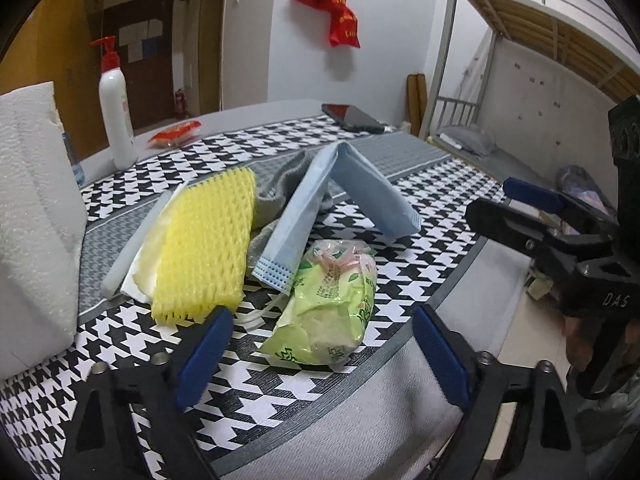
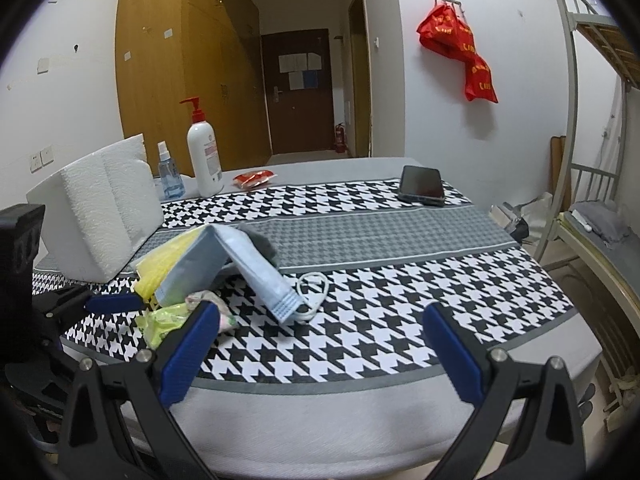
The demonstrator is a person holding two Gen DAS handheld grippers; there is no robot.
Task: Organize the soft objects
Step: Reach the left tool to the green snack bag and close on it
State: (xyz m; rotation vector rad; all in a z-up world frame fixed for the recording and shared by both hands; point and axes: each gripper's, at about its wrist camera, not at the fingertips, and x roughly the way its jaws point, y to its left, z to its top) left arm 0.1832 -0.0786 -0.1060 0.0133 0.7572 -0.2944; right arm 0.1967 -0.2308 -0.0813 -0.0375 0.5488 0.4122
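A pile of soft things lies on the houndstooth tablecloth [image 1: 420,264]: a yellow foam net [image 1: 204,240], a light blue face mask [image 1: 344,196] folded up like a tent, a grey cloth [image 1: 280,184] behind it, and a green tissue packet [image 1: 332,308]. My left gripper [image 1: 322,354] is open, with the packet lying between its blue pads and touching neither. My right gripper [image 2: 322,344] is open and empty over the table's near edge, to the right of the pile. The mask [image 2: 248,264] and its white ear loop [image 2: 314,292] lie just ahead of its left finger.
A white foam block [image 1: 32,220] stands left of the pile. At the back are a pump bottle [image 2: 204,156], a spray bottle [image 2: 170,176], a red packet [image 2: 254,178] and a phone [image 2: 422,186]. A bunk bed [image 1: 540,40] stands to the right.
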